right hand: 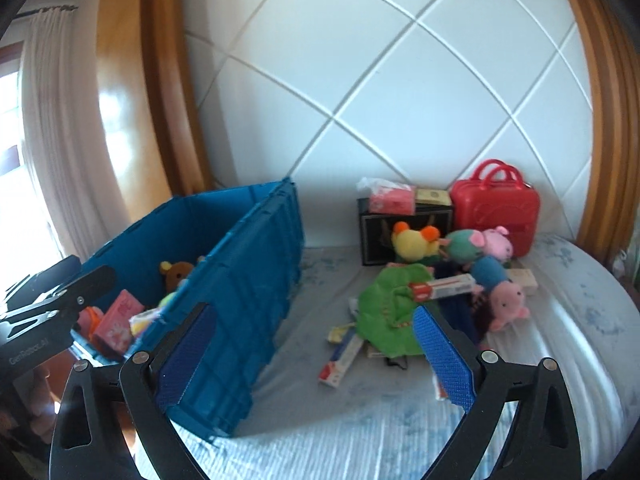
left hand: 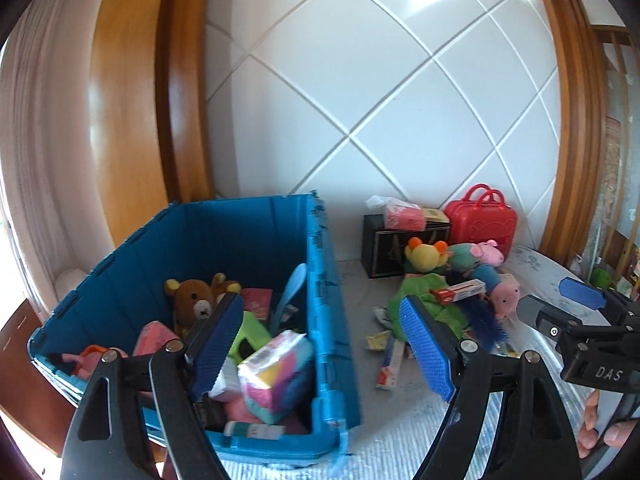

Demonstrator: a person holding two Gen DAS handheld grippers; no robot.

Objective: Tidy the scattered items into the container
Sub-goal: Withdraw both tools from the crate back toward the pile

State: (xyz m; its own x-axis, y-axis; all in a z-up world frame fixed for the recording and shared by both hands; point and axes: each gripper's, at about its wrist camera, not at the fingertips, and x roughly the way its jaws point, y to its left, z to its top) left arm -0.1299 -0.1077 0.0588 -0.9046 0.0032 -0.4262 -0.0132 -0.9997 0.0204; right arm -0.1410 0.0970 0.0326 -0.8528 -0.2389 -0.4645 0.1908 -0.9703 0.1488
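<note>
The blue crate (left hand: 320,280) stands on the bed at the left and holds a brown teddy bear (left hand: 196,296), a colourful tissue pack (left hand: 276,376) and other items. My left gripper (left hand: 320,344) hovers open over the crate's near right corner, nothing between its pads. My right gripper (right hand: 316,360) is open and empty beside the crate (right hand: 256,264), facing the scattered pile. That pile has a green cloth (right hand: 384,308), a toothpaste box (right hand: 440,286), a pink pig plush (right hand: 508,300) and a yellow plush (right hand: 412,240).
At the headboard stand a black box (right hand: 376,232) topped with a pink tissue pack (right hand: 390,198) and a red toy suitcase (right hand: 496,212). More small boxes (right hand: 344,360) lie on the sheet. A curtain hangs at the left. A person's fingers (left hand: 592,424) show at the right edge.
</note>
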